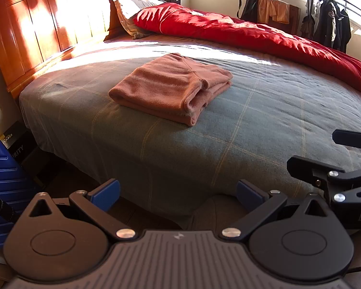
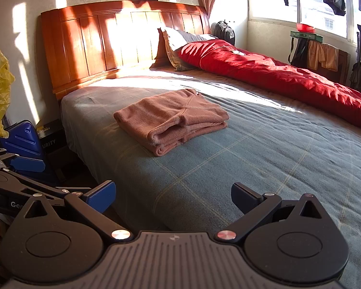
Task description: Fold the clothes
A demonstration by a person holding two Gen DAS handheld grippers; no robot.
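A pink fleece garment (image 1: 170,86) lies folded in a neat rectangle on the grey-green checked bed cover (image 1: 264,120); the right wrist view shows the same garment (image 2: 173,120) from nearer the bed's side. My left gripper (image 1: 178,195) hangs open off the bed's near edge, well short of the garment, nothing between its blue pads. My right gripper (image 2: 173,197) is also open and empty, over the bed's front edge. The right gripper's black fingers (image 1: 303,166) show at the right of the left wrist view.
A red quilt (image 1: 264,33) runs along the bed's far side, with pillows (image 1: 127,12) against the wooden headboard (image 1: 48,24). A blue suitcase (image 1: 2,180) and boxes stand on the floor left of the bed. Clothes hang on a rack (image 1: 329,24) by the window.
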